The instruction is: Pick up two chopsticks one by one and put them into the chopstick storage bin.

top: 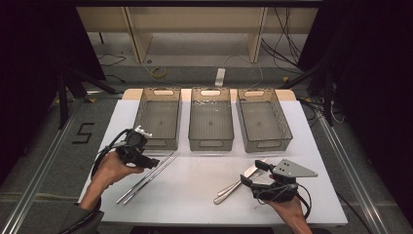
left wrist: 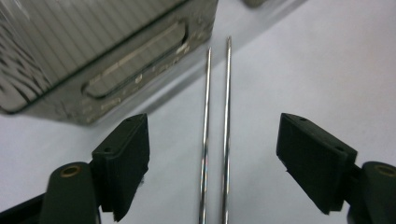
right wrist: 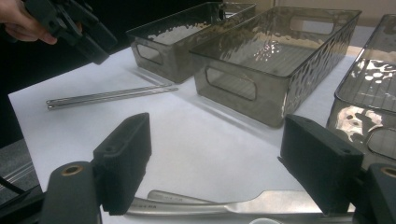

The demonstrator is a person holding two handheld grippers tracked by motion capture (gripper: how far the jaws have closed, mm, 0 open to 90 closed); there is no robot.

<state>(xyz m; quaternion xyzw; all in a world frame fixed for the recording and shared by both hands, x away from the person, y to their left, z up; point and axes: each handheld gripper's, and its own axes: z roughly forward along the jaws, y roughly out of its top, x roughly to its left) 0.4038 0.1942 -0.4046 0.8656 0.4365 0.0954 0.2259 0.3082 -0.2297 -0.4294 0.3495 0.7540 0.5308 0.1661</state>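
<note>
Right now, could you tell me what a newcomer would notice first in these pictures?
Three clear bins stand in a row at the table's far side. The left gripper hovers over a pair of metal chopsticks lying side by side in front of the left bin, jaws open on either side of them. The right gripper, also open, sits above the cutlery at the near right.

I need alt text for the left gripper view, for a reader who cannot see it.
Two thin shiny metal chopsticks lie side by side on the white table, between the open black jaws of the left gripper. A smoky translucent plastic bin stands behind, at upper left.
</note>
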